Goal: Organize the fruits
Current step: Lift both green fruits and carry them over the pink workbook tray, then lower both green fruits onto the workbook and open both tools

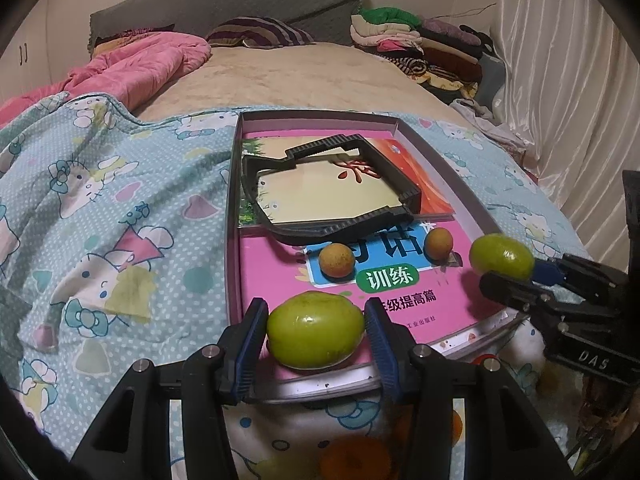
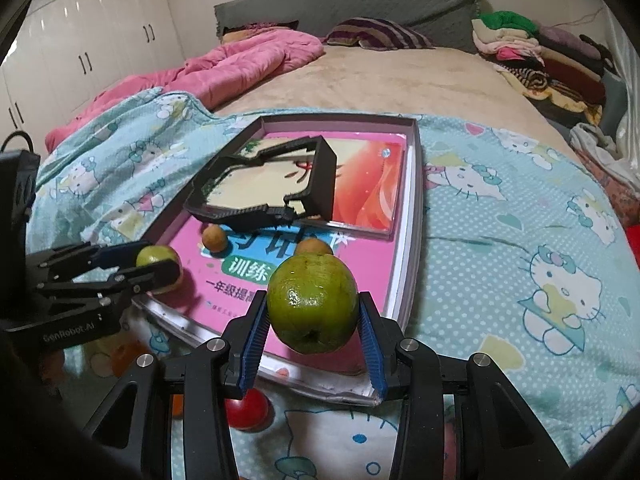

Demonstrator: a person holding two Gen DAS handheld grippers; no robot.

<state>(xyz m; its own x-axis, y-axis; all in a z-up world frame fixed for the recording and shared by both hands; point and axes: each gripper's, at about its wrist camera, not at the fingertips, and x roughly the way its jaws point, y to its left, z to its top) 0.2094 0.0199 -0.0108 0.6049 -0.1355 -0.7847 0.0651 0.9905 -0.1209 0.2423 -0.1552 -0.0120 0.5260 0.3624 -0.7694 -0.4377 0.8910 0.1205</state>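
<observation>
My left gripper (image 1: pixel 316 332) is shut on a green fruit (image 1: pixel 315 329) just over the near end of the pink book (image 1: pixel 272 276) in the shallow box (image 1: pixel 232 184). It also shows in the right wrist view (image 2: pixel 150 264). My right gripper (image 2: pixel 314 320) is shut on a second green fruit (image 2: pixel 313 302), held above the box's near right corner; it shows in the left wrist view (image 1: pixel 502 257). Two small brown fruits (image 1: pixel 337 260) (image 1: pixel 438 243) lie on the book, also in the right wrist view (image 2: pixel 215 238) (image 2: pixel 313 246).
A black open frame (image 1: pixel 332 188) lies on the books at the box's far half. A red fruit (image 2: pixel 248 410) and an orange fruit (image 1: pixel 356 460) lie on the Hello Kitty sheet (image 1: pixel 120 216) below the grippers. Pink quilt (image 1: pixel 140 68) and folded clothes (image 1: pixel 420 44) lie farther back.
</observation>
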